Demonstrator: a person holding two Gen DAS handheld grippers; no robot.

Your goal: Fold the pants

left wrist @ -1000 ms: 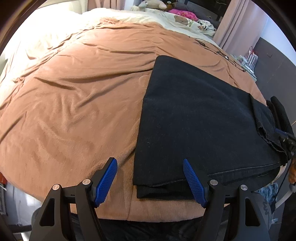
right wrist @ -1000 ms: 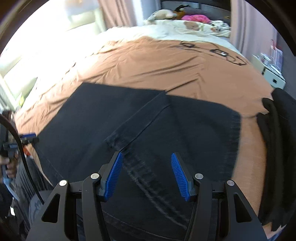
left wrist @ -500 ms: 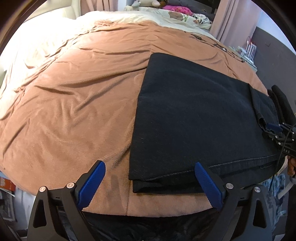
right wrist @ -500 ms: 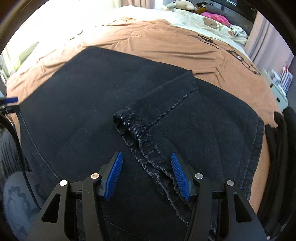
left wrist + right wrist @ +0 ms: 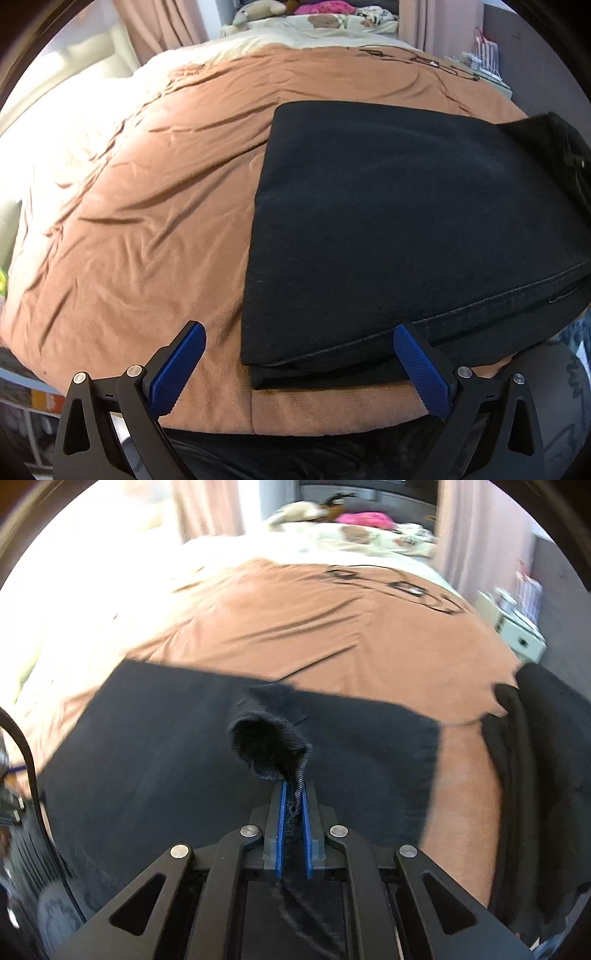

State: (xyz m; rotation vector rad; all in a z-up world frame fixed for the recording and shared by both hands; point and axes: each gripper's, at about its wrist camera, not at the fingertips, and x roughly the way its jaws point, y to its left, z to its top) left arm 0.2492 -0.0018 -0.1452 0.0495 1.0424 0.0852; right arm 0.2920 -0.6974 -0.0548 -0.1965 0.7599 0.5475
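Note:
Dark denim pants (image 5: 406, 221) lie folded flat on the right half of a bed. My left gripper (image 5: 298, 328) hovers at their near left corner. Its jaws are opening wide, with the folded corner lying below and between the blue fingertips (image 5: 184, 354), untouched by the pads. In the right wrist view the pants (image 5: 147, 757) spread across the middle. My right gripper (image 5: 294, 786) is shut on the hem of a pant leg (image 5: 266, 734), which bunches up into a raised, open cuff just beyond the pads.
A brown blanket (image 5: 147, 221) covers the bed, with its front edge (image 5: 258, 417) just under my left gripper. A pile of dark clothing (image 5: 535, 757) lies at the right. Black cables (image 5: 388, 583) and soft toys (image 5: 258, 11) are at the far end, beside a white nightstand (image 5: 517, 635).
My left gripper's jaws widened, and its view swung left along the near edge. My right gripper closed on the pant leg hem and lifted it off the flat pants.

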